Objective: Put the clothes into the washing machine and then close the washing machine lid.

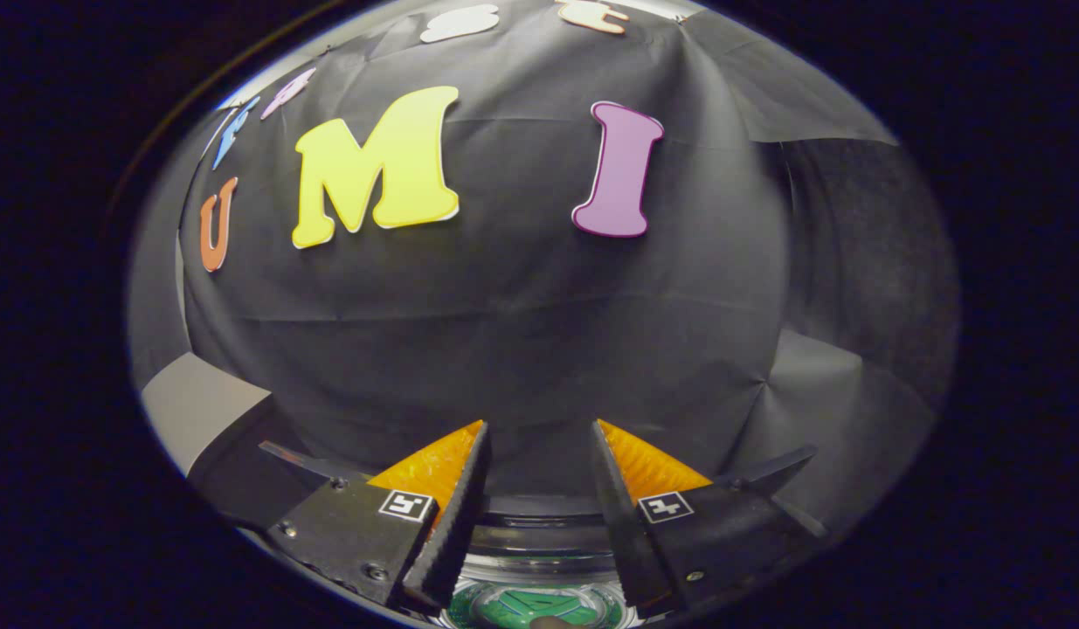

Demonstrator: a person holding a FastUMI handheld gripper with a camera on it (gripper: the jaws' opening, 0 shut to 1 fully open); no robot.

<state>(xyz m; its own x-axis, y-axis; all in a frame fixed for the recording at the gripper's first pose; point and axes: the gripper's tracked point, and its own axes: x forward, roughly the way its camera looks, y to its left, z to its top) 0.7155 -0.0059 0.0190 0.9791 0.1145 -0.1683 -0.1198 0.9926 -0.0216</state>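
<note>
The gripper (pixel 539 472) fingers stand apart, holding nothing. At six o'clock, just below them, sits the round clear-rimmed washing machine opening with a green base (pixel 530 603), lid apparently still open. Clothes cannot be made out inside, so progress is unclear; closing seems left

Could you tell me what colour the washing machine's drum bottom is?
Green, seen in the gripper view between the open fingers: drum bottom.

Green-patterned washing machine (pixel 539 603) drum, black wall (pixel 522 332)
</note>
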